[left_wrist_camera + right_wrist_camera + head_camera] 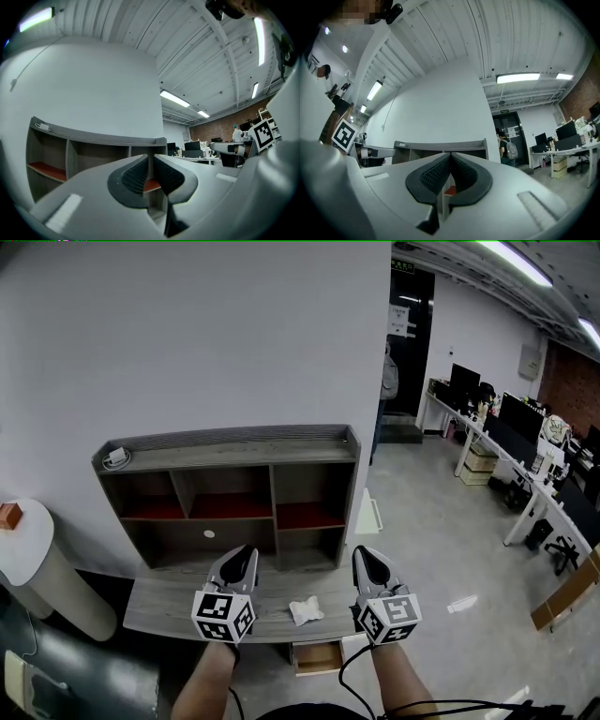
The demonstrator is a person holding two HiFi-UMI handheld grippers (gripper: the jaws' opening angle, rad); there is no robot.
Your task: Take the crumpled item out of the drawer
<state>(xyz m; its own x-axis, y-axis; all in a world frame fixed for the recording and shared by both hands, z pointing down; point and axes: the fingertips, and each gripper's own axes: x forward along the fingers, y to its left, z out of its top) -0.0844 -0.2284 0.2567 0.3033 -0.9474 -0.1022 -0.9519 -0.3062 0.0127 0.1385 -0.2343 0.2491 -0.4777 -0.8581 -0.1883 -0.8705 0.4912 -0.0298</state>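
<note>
In the head view a white crumpled item (306, 611) lies on the grey desk top (169, 601), between my two grippers and touching neither. Below the desk's front edge a small wooden drawer (317, 658) stands pulled out, and what shows of its inside looks bare. My left gripper (246, 551) hovers over the desk left of the item, its jaws shut with nothing in them (151, 157). My right gripper (364, 552) hangs right of the item, also shut and empty (451, 154). Both point toward the shelf unit.
A grey shelf unit (230, 493) with red-lined compartments stands at the desk's back against the wall, with a white cable (116, 458) on top. A white rounded stand (33, 554) is at the left. Office desks (525, 474) and a person (506, 149) are at the right.
</note>
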